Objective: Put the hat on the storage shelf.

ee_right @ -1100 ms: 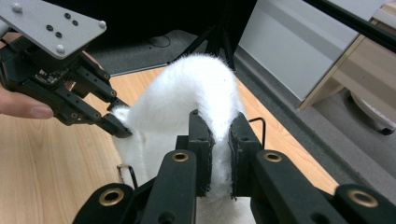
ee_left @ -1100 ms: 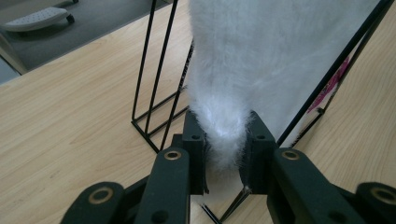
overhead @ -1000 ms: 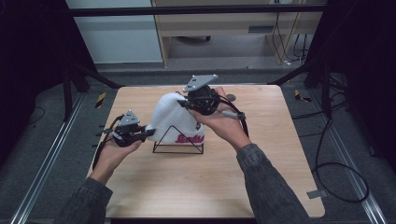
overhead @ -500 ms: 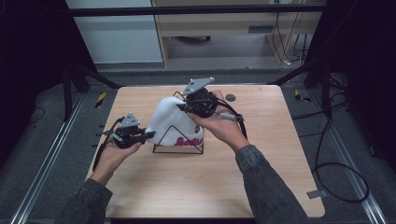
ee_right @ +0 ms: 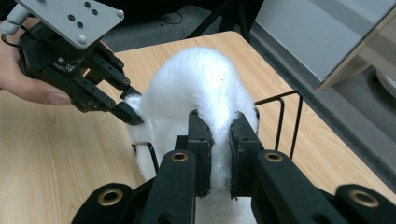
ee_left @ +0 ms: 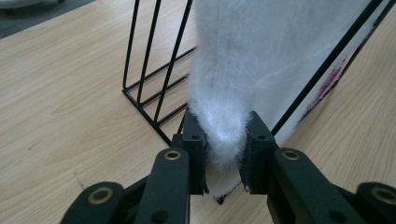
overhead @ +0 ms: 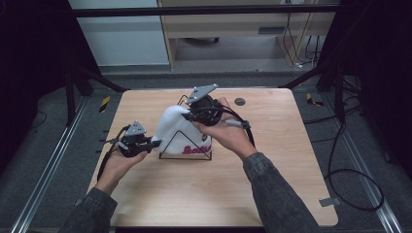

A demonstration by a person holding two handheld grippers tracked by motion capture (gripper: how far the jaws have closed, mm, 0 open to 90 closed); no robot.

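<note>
Table (overhead: 272, 194): light wooden top, the landmark here.
Dark round disc (overhead: 239, 101): lies on the table near its far edge.
Black cable (overhead: 347, 179): loops on the floor beside the table's right edge.
Yellow-black striped piece (overhead: 104, 103): on the floor off the table's far left corner.
Pale cabinet (overhead: 121, 39): beyond the table's far edge.

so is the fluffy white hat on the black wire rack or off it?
On: the fluffy white hat drapes over the black wire rack, pinched by left gripper and right gripper.
</note>
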